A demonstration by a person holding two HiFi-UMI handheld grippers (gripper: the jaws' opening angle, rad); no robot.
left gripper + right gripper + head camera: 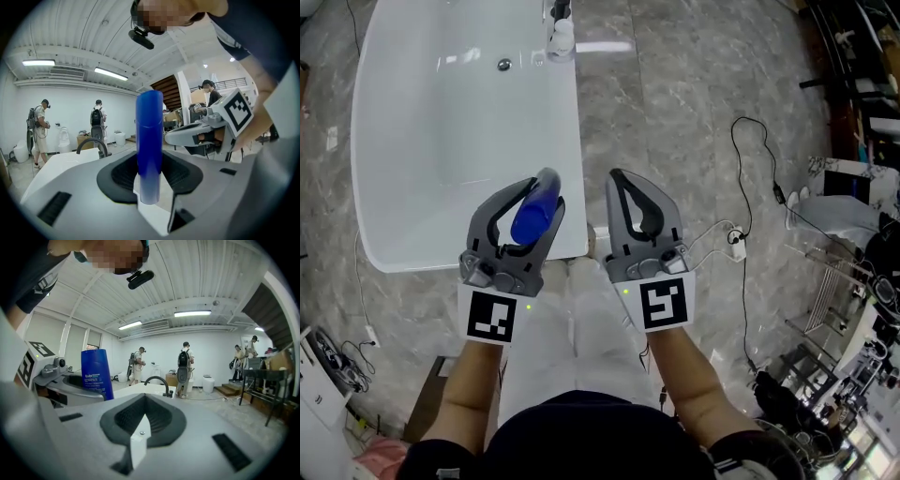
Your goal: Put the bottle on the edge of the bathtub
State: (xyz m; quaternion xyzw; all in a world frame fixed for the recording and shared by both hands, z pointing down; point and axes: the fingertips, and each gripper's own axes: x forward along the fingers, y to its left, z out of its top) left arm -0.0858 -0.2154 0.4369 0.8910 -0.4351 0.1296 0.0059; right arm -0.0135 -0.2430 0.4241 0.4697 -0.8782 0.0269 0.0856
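1. Bottle [534, 214] is riding upright in left gripper [542, 186], whose jaws are clamping its lower body. It's hanging over the bathtub's [441, 264] near right corner, not yet on the rim.
2. Right gripper [619, 178] is idling just beside it, jaws closed on nothing.
3. Judging the step as transport. The next move is calling for the base sitting flat and fully on the rim before the jaws open.

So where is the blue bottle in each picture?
Head view: the blue bottle is left of centre, pinched in the left tongs, seen against the near corner of the white bathtub.
Left gripper view: the blue bottle is dead centre, upright between the tongs.
Right gripper view: the blue bottle is at the left.
Shared landmark: the white bathtub.
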